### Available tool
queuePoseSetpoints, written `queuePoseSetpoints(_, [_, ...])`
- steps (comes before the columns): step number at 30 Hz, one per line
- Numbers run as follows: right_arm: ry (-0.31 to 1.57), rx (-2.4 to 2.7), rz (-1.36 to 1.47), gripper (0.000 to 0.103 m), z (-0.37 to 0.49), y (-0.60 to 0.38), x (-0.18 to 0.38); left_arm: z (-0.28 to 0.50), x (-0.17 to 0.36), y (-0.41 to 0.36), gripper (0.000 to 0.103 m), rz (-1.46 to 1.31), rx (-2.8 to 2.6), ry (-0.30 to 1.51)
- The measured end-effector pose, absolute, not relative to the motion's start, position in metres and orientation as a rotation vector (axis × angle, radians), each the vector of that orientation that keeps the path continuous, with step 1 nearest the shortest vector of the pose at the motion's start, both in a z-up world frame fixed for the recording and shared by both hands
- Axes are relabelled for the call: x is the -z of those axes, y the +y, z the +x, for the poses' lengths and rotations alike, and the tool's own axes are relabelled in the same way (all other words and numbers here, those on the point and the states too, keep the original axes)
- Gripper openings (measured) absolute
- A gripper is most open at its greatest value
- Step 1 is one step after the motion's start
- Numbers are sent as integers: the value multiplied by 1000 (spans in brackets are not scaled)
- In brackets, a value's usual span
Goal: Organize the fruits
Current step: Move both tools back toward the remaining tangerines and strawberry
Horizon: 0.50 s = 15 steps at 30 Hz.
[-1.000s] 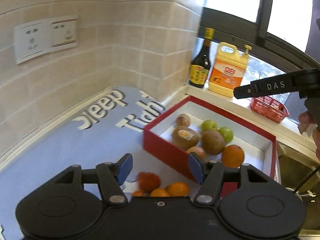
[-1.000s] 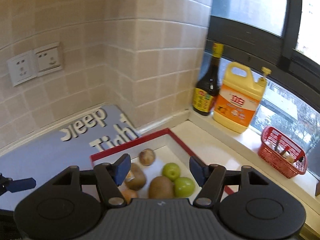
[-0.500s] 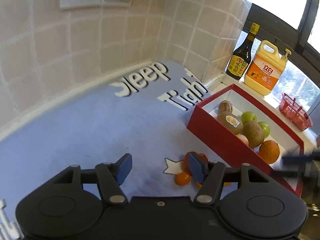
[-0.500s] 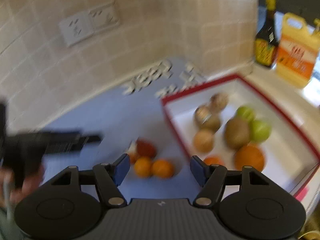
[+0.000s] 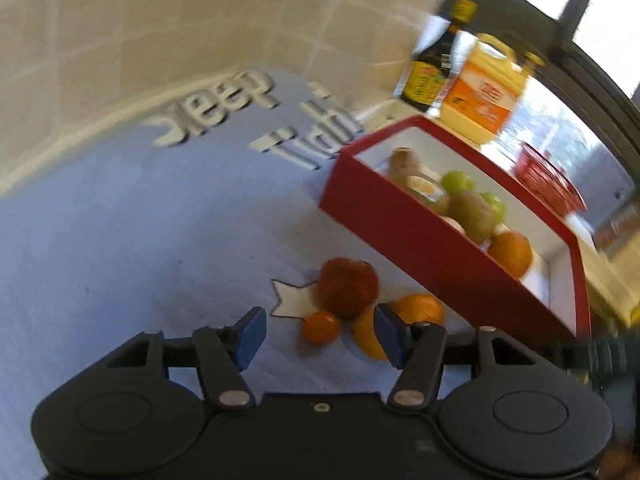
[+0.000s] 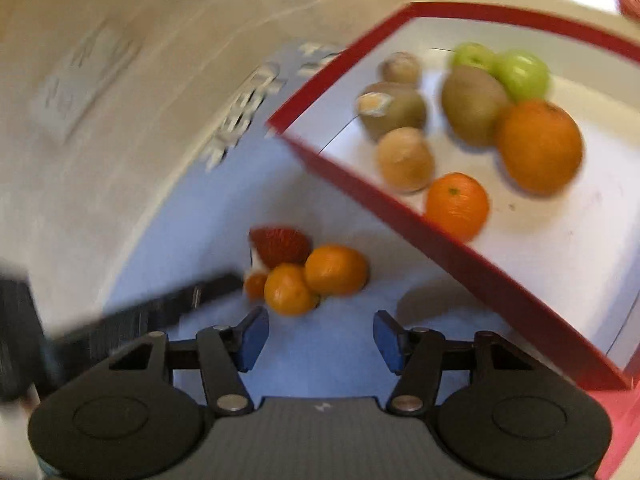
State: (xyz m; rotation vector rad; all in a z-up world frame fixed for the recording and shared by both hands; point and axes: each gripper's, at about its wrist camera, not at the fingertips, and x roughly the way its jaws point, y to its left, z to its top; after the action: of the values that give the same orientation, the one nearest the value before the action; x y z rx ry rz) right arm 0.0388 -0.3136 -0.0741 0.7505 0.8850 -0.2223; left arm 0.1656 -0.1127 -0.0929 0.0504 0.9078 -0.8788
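Note:
A red box (image 5: 404, 224) with a white inside holds kiwis, two green apples and oranges; it also shows in the right wrist view (image 6: 472, 264). On the blue mat beside it lies a small pile: a red bumpy fruit (image 5: 347, 287), a small orange (image 5: 320, 327) and two larger oranges (image 5: 420, 307). The same pile shows in the right wrist view (image 6: 312, 270). My left gripper (image 5: 318, 334) is open and empty, just short of the pile. My right gripper (image 6: 318, 338) is open and empty, hovering near the pile. The left gripper's finger (image 6: 168, 304) reaches in from the left.
A dark sauce bottle (image 5: 432, 68), a yellow jug (image 5: 482, 92) and a small red basket (image 5: 548, 178) stand on the window ledge behind the box. A tiled wall runs along the back of the blue mat (image 5: 120, 220).
Both grippers have swung down and closer to the loose fruit pile on the mat. The right wrist view went from the window ledge to the box and pile. Both stay open.

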Motion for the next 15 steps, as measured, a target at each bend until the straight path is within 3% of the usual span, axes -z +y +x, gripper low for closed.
queuePoseSetpoints(11, [905, 325, 799, 53, 67, -328, 94, 127, 101, -171, 64, 340, 944, 796])
queuePoseSetpoints(15, [907, 312, 812, 52, 75, -329, 96, 127, 103, -177, 47, 352, 933, 812])
